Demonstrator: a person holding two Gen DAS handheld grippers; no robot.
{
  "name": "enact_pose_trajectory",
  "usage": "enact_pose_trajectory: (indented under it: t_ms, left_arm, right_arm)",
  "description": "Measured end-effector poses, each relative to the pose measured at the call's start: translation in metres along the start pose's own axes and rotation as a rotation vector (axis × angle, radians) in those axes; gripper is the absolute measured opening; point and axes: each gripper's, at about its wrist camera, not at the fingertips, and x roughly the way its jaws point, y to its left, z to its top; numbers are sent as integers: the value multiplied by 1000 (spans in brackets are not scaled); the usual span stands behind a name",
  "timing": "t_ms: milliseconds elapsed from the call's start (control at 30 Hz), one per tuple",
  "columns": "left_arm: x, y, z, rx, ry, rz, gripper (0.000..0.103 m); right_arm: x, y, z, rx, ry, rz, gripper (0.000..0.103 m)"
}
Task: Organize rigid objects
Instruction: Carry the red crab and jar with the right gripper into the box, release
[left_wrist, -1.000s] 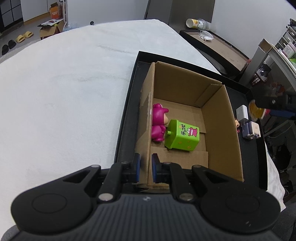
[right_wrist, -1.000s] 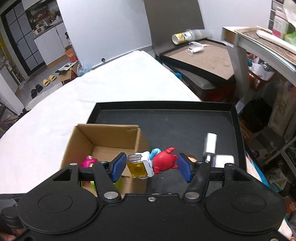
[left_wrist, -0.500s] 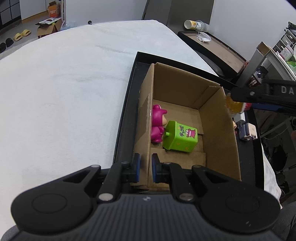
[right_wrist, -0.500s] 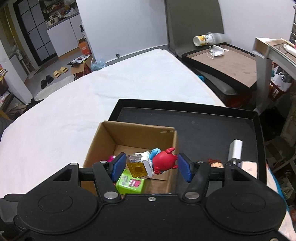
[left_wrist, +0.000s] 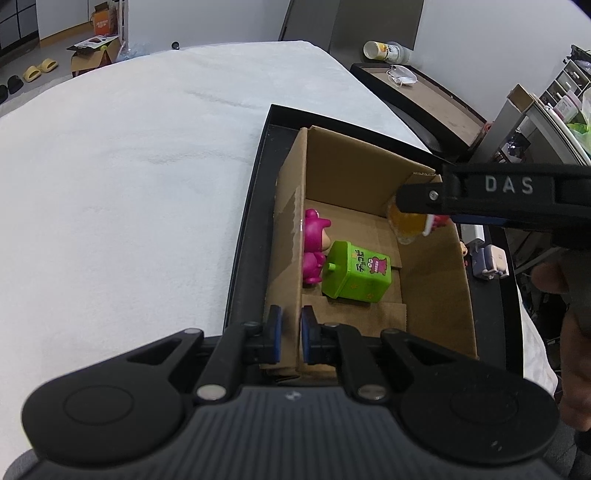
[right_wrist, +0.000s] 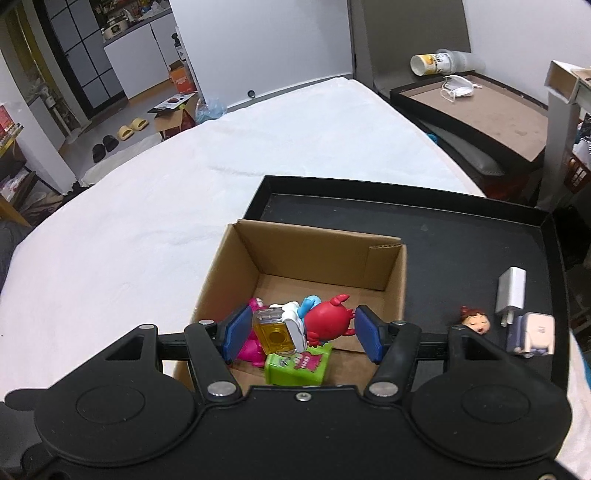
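Note:
An open cardboard box (left_wrist: 436, 295) stands in a black tray (left_wrist: 243, 236). My left gripper (left_wrist: 290, 332) is shut on the box's near left wall, one pad on each side of it. A pink bear figure (left_wrist: 314, 243) and a green toy carton (left_wrist: 354, 273) lie inside the box. My right gripper (right_wrist: 303, 330) is shut on a toy figure (right_wrist: 325, 321) with a yellow block, a white and blue middle and a red crab. It hangs above the box (right_wrist: 314, 258), over the pink bear (right_wrist: 251, 347) and green carton (right_wrist: 295, 369). In the left wrist view the held figure (left_wrist: 406, 221) hovers by the box's right wall.
On the tray (right_wrist: 443, 229) right of the box lie a white charger (right_wrist: 511, 291), a small doll head (right_wrist: 476, 321) and a white and lilac toy (right_wrist: 532, 332). A white cloth (right_wrist: 166, 206) covers the table. A side table (right_wrist: 480, 110) with a cup and mask stands behind.
My right gripper has carried the toy figure leftwards, from over the bare tray to above the box. The left gripper has kept its grip on the box wall.

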Motion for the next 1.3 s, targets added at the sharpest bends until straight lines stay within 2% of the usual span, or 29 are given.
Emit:
enact_pose_trajectory:
  t_ms: [100, 300, 467, 600, 767, 1133, 1300]
  left_arm:
    - [0, 0, 0, 0, 2, 2, 10]
    - [-1, -3, 1, 1, -2, 5, 10]
    - [-1, -5, 0, 2, -8, 6, 10]
    - [-2, -4, -1, 0, -9, 6, 10]
    - [-2, -3, -1, 1, -6, 9, 10]
    - [-2, -6, -1, -4, -1, 34, 10]
    - [1, -9, 0, -5, 8, 50, 10]
  right_arm:
    - [-4, 3, 1, 13, -33, 50, 66]
    - [-13, -2, 1, 17, -50, 54, 72]
    - [-20, -5, -3, -23, -44, 29, 74]
    - [-27, -12, -8, -27, -49, 21, 84]
    - [-34, -23, -14, -6, -52, 11, 85]
    - [-50, -54, -22, 2, -77, -18, 96]
    - [-57, -74, -29, 30, -83, -38, 98]
